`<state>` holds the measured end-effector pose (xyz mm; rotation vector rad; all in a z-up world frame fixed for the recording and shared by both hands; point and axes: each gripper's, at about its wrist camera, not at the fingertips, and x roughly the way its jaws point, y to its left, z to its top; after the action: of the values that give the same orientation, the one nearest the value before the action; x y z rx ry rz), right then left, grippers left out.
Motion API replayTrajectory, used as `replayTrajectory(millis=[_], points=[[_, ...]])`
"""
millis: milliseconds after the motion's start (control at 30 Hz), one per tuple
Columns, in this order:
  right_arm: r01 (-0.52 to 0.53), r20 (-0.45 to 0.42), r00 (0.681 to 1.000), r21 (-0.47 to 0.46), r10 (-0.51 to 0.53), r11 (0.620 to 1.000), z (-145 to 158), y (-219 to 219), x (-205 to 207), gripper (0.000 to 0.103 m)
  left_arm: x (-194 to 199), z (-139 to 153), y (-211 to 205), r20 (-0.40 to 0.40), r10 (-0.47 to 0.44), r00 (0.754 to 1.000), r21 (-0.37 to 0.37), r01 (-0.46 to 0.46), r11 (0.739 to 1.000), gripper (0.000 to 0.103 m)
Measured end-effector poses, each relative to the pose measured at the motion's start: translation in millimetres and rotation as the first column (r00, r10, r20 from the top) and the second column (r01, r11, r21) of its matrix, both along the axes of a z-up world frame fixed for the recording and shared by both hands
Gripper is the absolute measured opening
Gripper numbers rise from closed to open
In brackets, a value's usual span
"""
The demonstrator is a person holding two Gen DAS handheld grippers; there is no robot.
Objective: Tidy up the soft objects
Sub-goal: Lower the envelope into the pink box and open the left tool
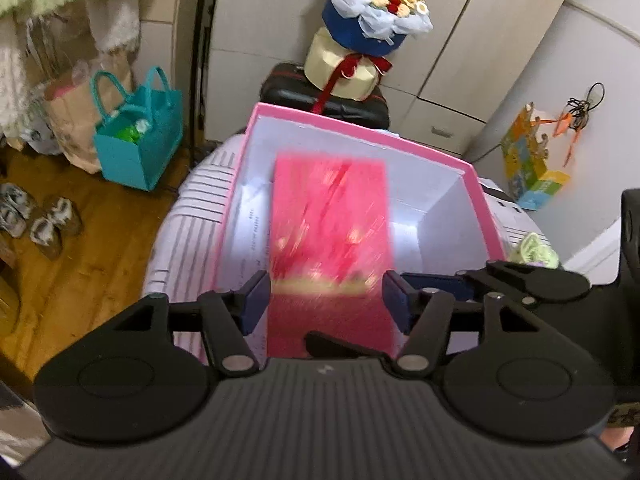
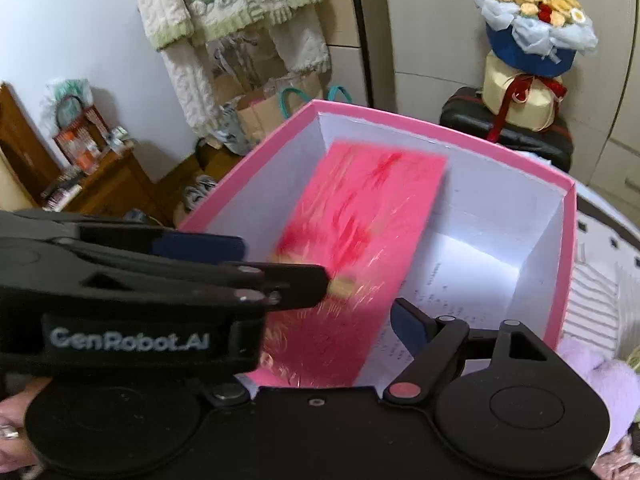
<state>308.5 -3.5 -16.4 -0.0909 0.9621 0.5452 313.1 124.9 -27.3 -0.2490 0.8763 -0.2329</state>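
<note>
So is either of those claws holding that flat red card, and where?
Seemingly nothing is held: the flat red card sits blurred between the left gripper's spread pads.

Behind my work stood a flower bouquet [image 1: 376,4] atop a black case [image 1: 328,98]. A teal tote bag [image 1: 138,140] sat on the wooden floor [image 1: 80,240] near slippers [image 1: 36,220], and a knitted cream cardigan [image 2: 224,8] hung on the wall.

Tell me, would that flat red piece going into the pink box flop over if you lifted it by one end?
Probably only a little. The red piece keeps straight edges and a flat face leaning into the pink box, so it looks fairly stiff. It seems thin, so likely light. Its glossy face might slide between the left gripper pads.
</note>
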Motion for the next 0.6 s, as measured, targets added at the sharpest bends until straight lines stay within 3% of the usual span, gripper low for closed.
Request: replayTrajectory(millis=[233,600], points=[[-0.028,0.054,0.998,-0.057,0.031,0.998,8,2,-16,0.086,-23,16,1,0.110,0.002,0.994,0.091,-0.013,0.996,0.072],[-0.032,0.146,0.988,-0.083,0.044,0.996,41,-15,-71,0.086,-77,47,3,0.176,-0.078,0.981,0.107,0.060,0.992,0.072]])
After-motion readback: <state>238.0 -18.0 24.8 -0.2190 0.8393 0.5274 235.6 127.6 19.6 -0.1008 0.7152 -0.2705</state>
